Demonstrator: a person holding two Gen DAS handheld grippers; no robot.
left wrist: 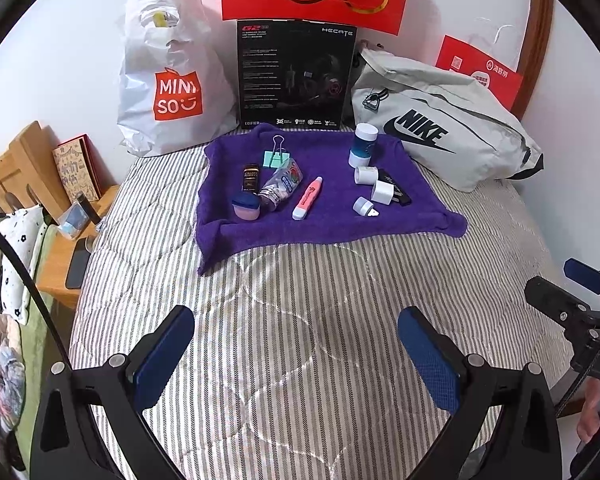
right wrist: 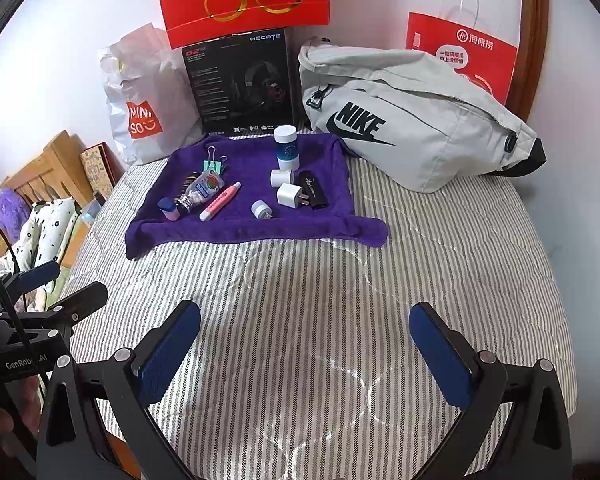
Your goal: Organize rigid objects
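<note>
Striped bed [left wrist: 300, 340]: towel [left wrist: 328, 220] clutter partly overlapping, both grippers' jaws released, empty

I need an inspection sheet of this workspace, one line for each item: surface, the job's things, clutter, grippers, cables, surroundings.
Surface: striped bed cover with a purple towel spread on it.
Job's things: all on the towel: binder clip, small dark box, lying bottle, pink pot, pink pen, upright blue tube, white plugs, black stick.
Clutter: white shopping bag, black box, grey bag, red paper bags along the wall.
Grippers: left gripper and right gripper both open, empty, above the bed cover.
Cables: black cable at the left.
Surroundings: wooden bedside table with a phone; white wall.
</note>
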